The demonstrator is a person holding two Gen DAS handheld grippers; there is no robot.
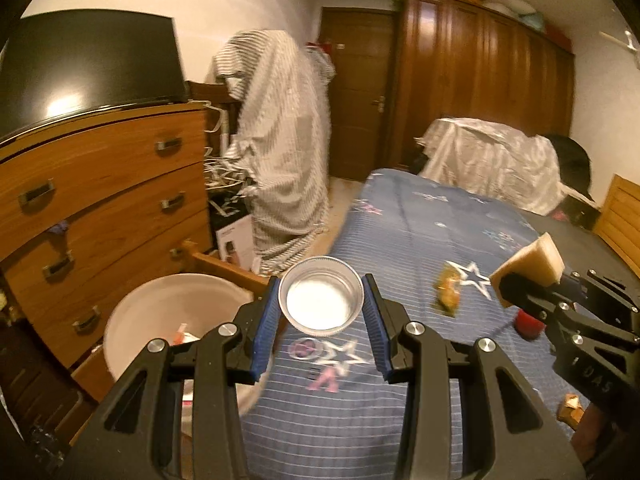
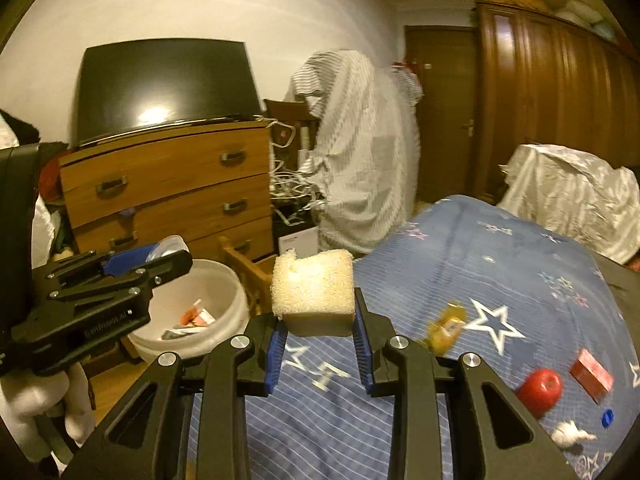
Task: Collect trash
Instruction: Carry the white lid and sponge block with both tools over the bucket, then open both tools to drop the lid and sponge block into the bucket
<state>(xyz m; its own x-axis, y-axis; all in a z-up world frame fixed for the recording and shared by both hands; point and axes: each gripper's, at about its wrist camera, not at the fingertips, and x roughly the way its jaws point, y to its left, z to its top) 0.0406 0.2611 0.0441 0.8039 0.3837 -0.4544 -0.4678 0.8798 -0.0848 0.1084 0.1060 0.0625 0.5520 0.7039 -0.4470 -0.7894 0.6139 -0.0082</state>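
Observation:
My left gripper [image 1: 322, 306] is shut on a round silver jar lid [image 1: 321, 295] with a white inside, held over the bed's left edge next to the white bucket [image 1: 132, 316]. It also shows in the right wrist view [image 2: 160, 256]. My right gripper [image 2: 316, 328] is shut on a pale foam sponge block [image 2: 314, 292], held above the blue star bedspread [image 2: 460, 264]. The sponge also shows in the left wrist view [image 1: 528, 270]. The bucket [image 2: 224, 280] holds several scraps of trash [image 2: 196, 318]. A yellow wrapper [image 2: 446, 326] lies on the bed.
On the bed lie a red round lid [image 2: 538, 386], a red box [image 2: 591, 372], a blue cap [image 2: 607, 418] and a white crumpled scrap [image 2: 570, 434]. A wooden dresser [image 2: 168, 184] with a dark TV [image 2: 164, 84] stands left. A draped rack [image 2: 360, 160] and wardrobe [image 2: 560, 100] stand behind.

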